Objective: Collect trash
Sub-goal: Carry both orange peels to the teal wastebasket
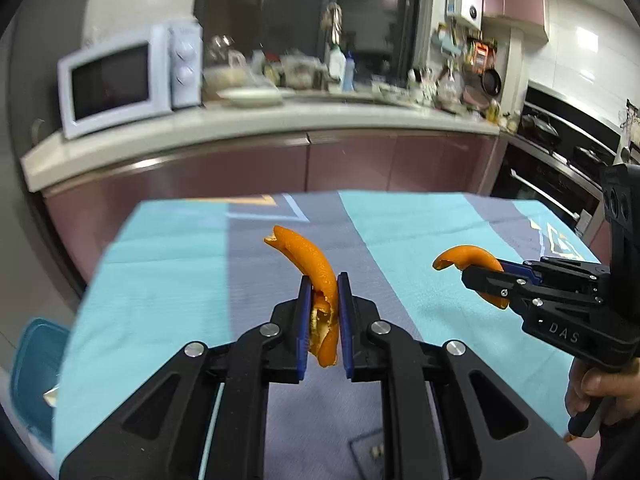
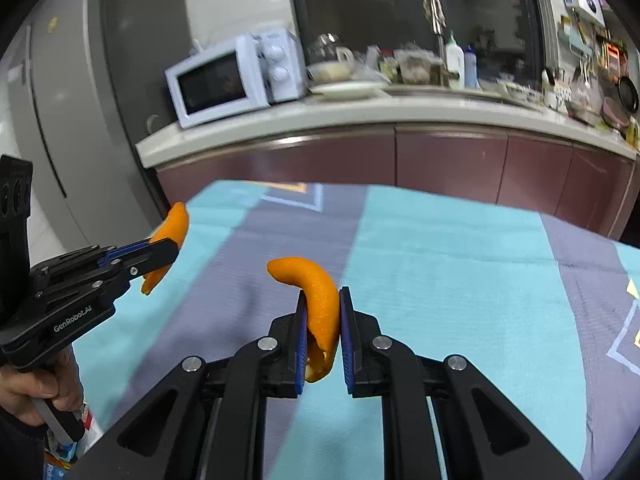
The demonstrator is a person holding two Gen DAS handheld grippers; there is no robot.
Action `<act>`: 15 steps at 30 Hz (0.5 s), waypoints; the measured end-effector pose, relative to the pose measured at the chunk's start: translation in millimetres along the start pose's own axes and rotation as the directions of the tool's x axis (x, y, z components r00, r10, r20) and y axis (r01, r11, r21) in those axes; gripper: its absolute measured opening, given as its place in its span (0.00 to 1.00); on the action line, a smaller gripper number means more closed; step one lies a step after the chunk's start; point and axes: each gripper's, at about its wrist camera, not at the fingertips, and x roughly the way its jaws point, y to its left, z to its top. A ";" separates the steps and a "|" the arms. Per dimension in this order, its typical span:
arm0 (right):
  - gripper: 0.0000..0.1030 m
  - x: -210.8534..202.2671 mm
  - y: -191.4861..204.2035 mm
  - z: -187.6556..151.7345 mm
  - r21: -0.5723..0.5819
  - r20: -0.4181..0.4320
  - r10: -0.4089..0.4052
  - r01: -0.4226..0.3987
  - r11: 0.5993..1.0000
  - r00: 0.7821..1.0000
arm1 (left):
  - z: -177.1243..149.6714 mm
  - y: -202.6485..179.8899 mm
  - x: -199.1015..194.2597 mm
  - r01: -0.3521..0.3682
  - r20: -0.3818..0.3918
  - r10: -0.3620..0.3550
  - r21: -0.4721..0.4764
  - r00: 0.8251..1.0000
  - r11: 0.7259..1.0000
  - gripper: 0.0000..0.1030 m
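Observation:
My left gripper (image 1: 323, 284) is shut on a curved strip of orange peel (image 1: 308, 260) and holds it above the table; the peel sticks up and to the left past the fingertips. My right gripper (image 2: 323, 294) is shut on a second orange peel (image 2: 316, 292) that curls left above the fingers. In the left wrist view the right gripper (image 1: 486, 276) with its peel (image 1: 464, 257) is at the right. In the right wrist view the left gripper (image 2: 170, 250) with its peel (image 2: 172, 232) is at the left.
The table wears a turquoise and grey-blue striped cloth (image 1: 420, 232). A blue bin (image 1: 34, 364) stands on the floor off its left edge. Behind the table runs a kitchen counter (image 1: 248, 124) with a white microwave (image 1: 120, 80), a plate and bottles. An oven (image 1: 560, 176) is at the right.

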 end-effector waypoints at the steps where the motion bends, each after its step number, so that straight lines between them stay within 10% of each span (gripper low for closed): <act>1: 0.12 -5.0 4.7 0.0 -0.004 0.012 0.006 -0.006 1.000 1.000 | -2.0 2.4 -12.0 -0.012 0.017 0.012 -0.004 1.000 1.000 0.13; 15: 0.12 -77.5 82.2 -8.2 -0.108 0.164 0.074 -0.057 0.992 0.984 | -37.4 36.5 -179.9 -0.153 0.197 0.164 -0.071 0.967 0.986 0.13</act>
